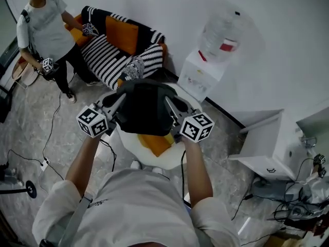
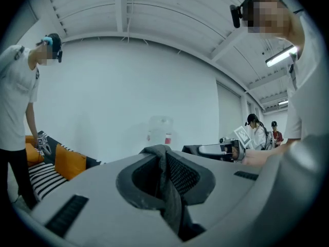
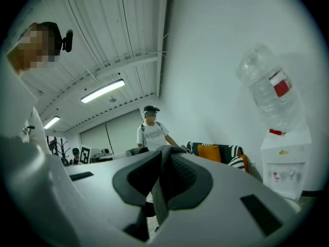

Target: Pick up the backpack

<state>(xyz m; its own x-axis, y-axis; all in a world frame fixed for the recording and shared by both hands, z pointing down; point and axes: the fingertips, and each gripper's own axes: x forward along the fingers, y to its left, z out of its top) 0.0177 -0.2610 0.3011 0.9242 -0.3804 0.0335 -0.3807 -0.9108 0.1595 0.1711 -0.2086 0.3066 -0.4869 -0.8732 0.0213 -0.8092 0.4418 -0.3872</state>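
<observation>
The backpack [image 1: 145, 107] is being held in the air between the two grippers, just above a round white chair [image 1: 125, 138] with an orange cushion [image 1: 157, 144]. It is being judged soft, floppy, fairly light and not fragile. The straps are being judged the best hold, since slack cloth could slip. The left gripper [image 1: 119, 103] is being clamped nearly shut on a grey strap [image 2: 169, 189], the right gripper [image 1: 170, 107] likewise on a dark strap [image 3: 159, 189]. The pinched straps are being shown only by the gripper views, the bag's place over the chair only by the head view.
</observation>
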